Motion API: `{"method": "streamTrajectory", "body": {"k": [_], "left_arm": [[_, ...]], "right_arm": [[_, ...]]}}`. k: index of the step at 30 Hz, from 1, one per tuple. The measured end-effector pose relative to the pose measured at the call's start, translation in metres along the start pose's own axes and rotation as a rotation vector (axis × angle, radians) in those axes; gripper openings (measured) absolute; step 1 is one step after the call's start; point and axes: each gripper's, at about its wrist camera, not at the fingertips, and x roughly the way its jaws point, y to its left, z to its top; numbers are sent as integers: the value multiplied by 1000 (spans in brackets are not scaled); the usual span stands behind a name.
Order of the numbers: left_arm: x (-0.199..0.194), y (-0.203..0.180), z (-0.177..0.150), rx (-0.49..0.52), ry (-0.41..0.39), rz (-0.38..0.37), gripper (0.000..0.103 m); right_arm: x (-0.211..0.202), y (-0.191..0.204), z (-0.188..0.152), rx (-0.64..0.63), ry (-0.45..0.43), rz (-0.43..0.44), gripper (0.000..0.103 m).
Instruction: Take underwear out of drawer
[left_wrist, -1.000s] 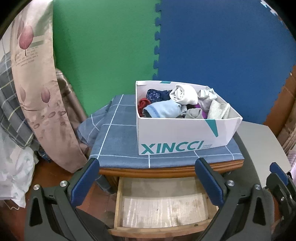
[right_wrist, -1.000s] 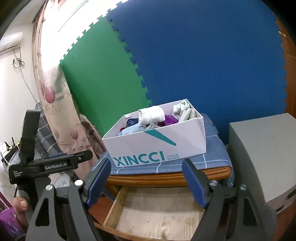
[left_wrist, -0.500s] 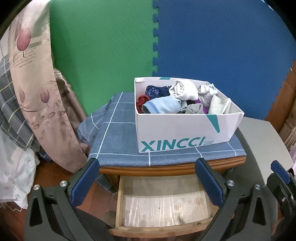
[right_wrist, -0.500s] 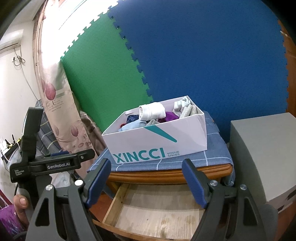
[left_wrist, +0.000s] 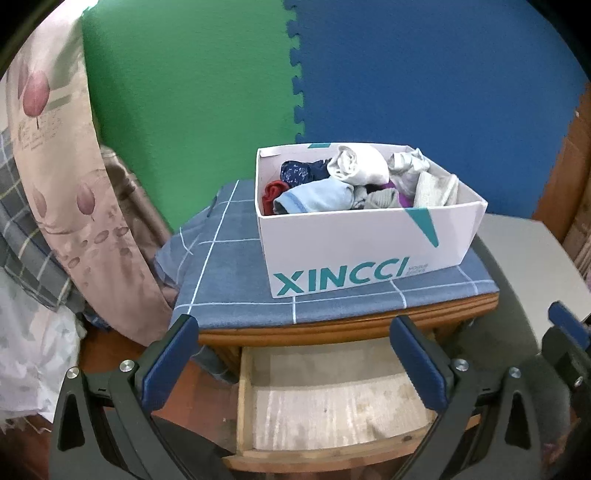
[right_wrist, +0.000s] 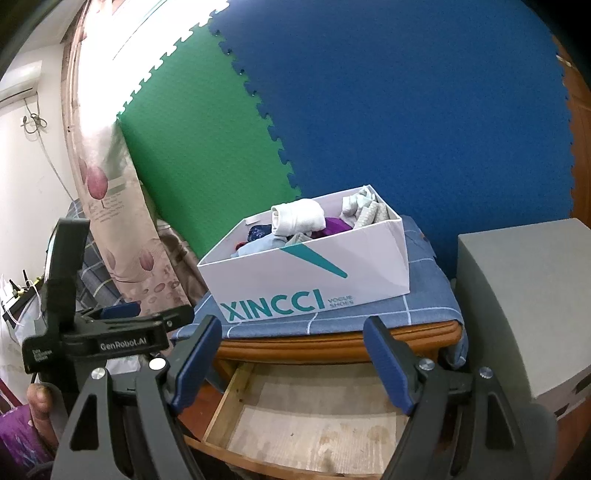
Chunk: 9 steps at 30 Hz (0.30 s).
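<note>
Underwear (left_wrist: 332, 181) is seen rolled and bundled in a white shoe box (left_wrist: 369, 251), not in the drawer (left_wrist: 332, 402), which is pulled out nearest the cameras and shows only a bare, stained wooden bottom. Over that drawer the left gripper (left_wrist: 291, 365) and the right gripper (right_wrist: 291, 362) are held with jaws spread wide and nothing between the blue pads, so the clothing lies ahead of and above both, well apart from them. A thumb (right_wrist: 40, 398) is visible on the left tool's handle in the right view. Above the drawer, a wooden table edge (left_wrist: 332, 328) is covered by a blue checked cloth (left_wrist: 229, 280), on which the box stands. A grey cabinet (right_wrist: 524, 306) is placed just beside the table, and a flowered curtain (left_wrist: 62, 177) hangs on the other side. Behind everything, the wall is lined with green (left_wrist: 192, 103) and blue foam mats (left_wrist: 443, 81).
</note>
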Motion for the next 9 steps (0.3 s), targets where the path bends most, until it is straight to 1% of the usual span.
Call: {"method": "streamTrajectory", "body": {"k": [2,5,9], "left_arm": [[4,-3,0,8,-2,5,102],[11,-1,1,-19,18,-16,102],[17,-5,1,-8,38,-9,102]], "right_arm": [[0,-5,0,8,1,-6,81],[-1,-14,1,18,-4,-22,81],[-6,-31,7,34,-16,-54,81]]}}
